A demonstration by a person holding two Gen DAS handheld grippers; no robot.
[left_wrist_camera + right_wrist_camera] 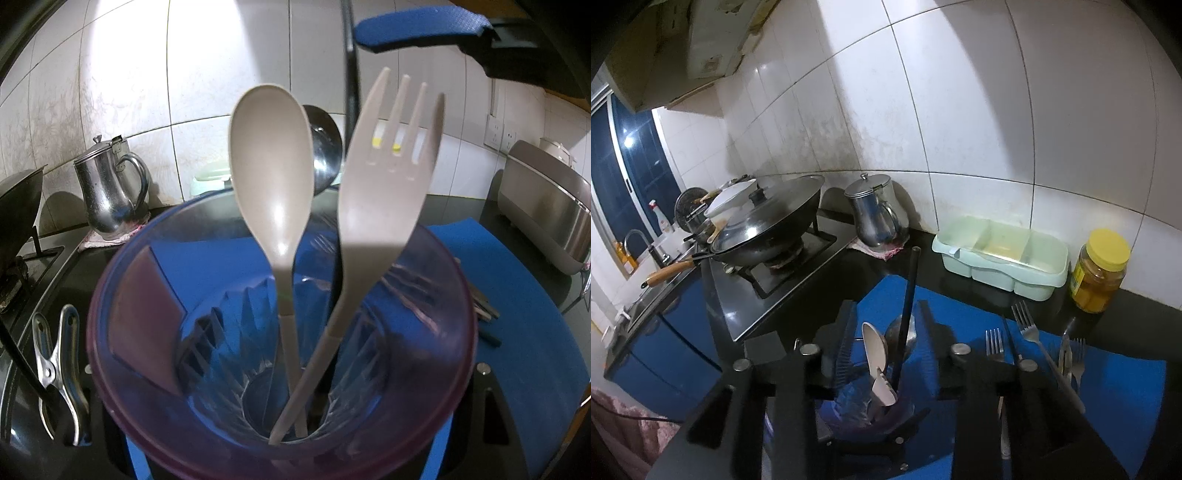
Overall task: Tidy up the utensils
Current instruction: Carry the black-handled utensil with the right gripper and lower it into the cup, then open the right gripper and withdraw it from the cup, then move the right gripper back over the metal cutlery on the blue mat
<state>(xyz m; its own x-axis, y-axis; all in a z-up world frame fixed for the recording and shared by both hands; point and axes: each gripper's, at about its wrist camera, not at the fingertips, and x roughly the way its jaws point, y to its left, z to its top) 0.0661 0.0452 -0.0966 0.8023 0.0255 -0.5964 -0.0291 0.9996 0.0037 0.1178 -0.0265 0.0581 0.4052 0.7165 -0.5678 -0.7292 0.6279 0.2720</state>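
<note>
A translucent purple cup (122, 317) fills the lower left wrist view, with my left gripper (288, 458) shut on its sides. In the cup stand a beige plastic spoon (271, 166), a beige plastic fork (384, 177) and, behind them, a steel ladle (327, 147) with a long black handle. In the right wrist view my right gripper (885, 308) hangs open over the cup (849, 406). The ladle handle (910, 288) rises between its fingers, nearer the right one, and no pad presses on it. One blue pad (417, 29) of that gripper shows at the top of the left wrist view.
Several steel forks (1028, 326) and other cutlery lie on the blue mat (1126, 387) to the right. A steel kettle (875, 218), a lidded wok (768, 225) on the stove, a green divided box (1001, 258) and a yellow-lidded jar (1100, 269) line the tiled wall.
</note>
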